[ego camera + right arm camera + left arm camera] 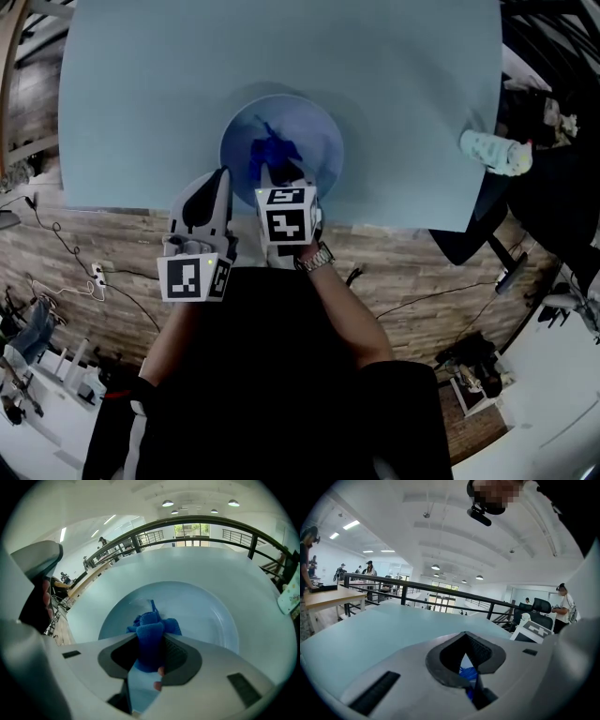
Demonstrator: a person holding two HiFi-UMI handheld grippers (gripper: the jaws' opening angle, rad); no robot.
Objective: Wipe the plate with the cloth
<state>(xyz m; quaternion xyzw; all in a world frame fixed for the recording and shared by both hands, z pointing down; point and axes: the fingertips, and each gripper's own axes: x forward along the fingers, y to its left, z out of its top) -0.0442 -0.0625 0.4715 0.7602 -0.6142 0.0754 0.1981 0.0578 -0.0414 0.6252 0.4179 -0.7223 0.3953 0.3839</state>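
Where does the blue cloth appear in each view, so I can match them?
Head view: the cloth lies at centre, on the plate, just above the right gripper.
Left gripper view: a blue sliver of cloth, low centre, seen between the jaws.
Right gripper view: cloth at centre, clamped in the jaws.
Shared landmark: the pale blue table.

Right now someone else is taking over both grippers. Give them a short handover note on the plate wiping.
Right gripper: shut on the blue cloth, whose free end lies in the plate, near its middle.
Left gripper: jaws nearly together at the plate's left rim. I can't tell whether they pinch it.
The plate sits on the pale blue table, close to the near edge.
Done: the cloth is gripped and on the plate.
Left: wipe across the plate. How much has been wiped does not show.
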